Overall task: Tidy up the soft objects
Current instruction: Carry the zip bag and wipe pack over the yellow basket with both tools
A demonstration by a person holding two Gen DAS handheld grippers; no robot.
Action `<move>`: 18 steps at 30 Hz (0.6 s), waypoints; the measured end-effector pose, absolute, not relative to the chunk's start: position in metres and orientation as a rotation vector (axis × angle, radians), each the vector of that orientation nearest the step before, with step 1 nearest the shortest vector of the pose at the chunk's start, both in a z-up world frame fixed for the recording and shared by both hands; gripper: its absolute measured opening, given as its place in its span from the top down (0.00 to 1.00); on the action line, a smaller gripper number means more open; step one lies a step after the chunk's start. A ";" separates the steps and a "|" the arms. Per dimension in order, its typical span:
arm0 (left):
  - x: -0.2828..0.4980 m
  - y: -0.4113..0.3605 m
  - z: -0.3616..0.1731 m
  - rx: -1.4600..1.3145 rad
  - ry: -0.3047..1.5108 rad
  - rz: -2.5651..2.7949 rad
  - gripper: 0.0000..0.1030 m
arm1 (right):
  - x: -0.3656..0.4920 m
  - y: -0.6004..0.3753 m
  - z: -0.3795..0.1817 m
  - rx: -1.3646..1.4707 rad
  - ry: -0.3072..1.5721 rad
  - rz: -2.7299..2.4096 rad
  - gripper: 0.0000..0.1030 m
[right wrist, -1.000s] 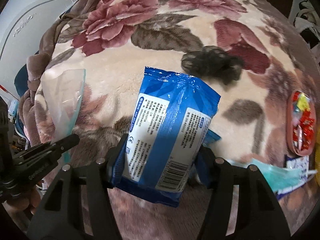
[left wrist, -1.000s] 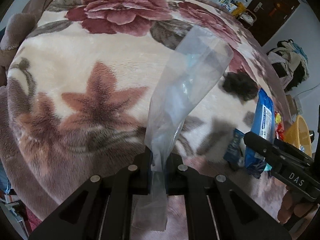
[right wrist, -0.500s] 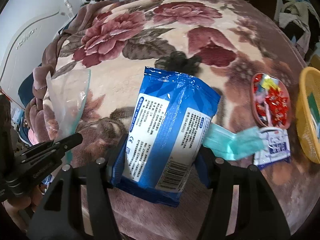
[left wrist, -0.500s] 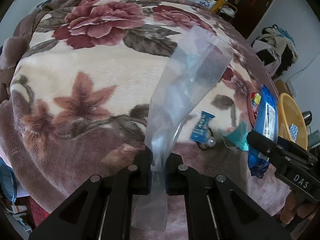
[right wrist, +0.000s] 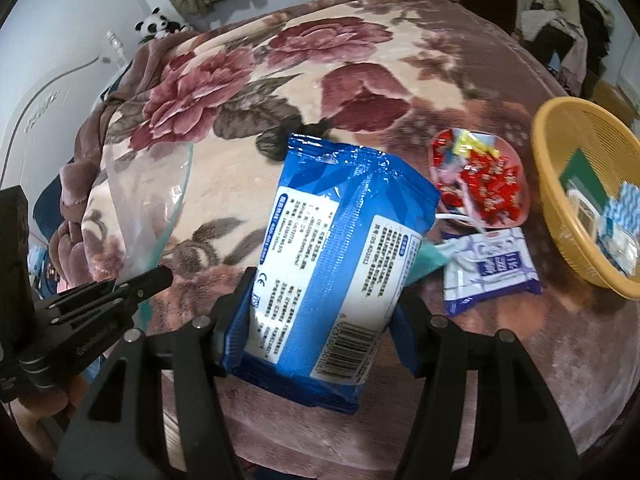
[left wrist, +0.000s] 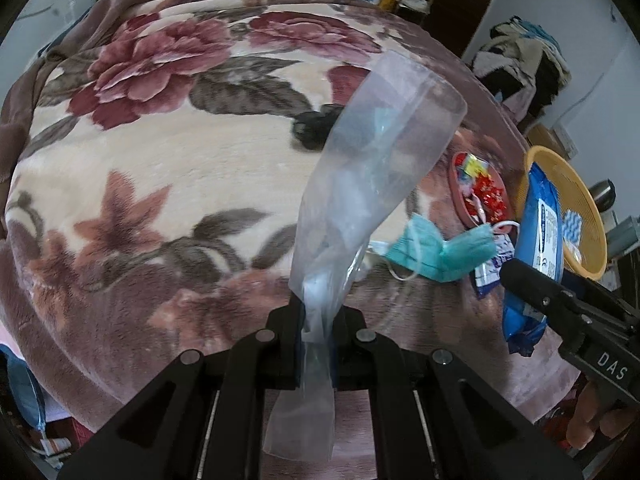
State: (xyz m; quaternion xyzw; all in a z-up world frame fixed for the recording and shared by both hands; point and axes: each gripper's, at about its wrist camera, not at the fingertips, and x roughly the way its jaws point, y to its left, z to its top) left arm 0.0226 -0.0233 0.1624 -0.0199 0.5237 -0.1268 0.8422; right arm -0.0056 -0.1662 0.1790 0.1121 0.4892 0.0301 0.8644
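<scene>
On the bed (right wrist: 248, 168): dish (right wrist: 478, 184) of sweets toward the right, basket (right wrist: 560, 200) right of it with packets inside. Mask (left wrist: 436, 248) in front of the dish, small pack (right wrist: 490, 268) beside the mask, between dish and near edge. Bag (left wrist: 376, 184) up in the left gripper (left wrist: 318, 320), above the bed. Wipes (right wrist: 340, 256) up in the right gripper (right wrist: 320, 320), right of the bag. Panda (right wrist: 154, 24) behind the bed, far left.

"DAS" on right gripper (left wrist: 568, 312)

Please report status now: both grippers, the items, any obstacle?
Left gripper shut on clear plastic bag. Right gripper shut on blue wipes pack. Both above blanket. Yellow basket unobstructed.
</scene>
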 end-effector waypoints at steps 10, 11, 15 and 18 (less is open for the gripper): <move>0.016 -0.080 0.171 0.028 1.101 -0.335 0.93 | -0.028 -0.217 0.187 0.299 0.991 0.001 0.41; 0.016 -0.085 0.173 0.036 1.100 -0.340 0.93 | -0.029 -0.220 0.187 0.303 0.988 -0.002 0.41; 0.014 -0.104 0.177 0.060 1.097 -0.360 0.93 | -0.034 -0.238 0.189 0.325 0.976 -0.019 0.41; 0.015 -0.120 0.179 0.079 1.095 -0.373 0.93 | -0.038 -0.252 0.190 0.345 0.969 -0.032 0.41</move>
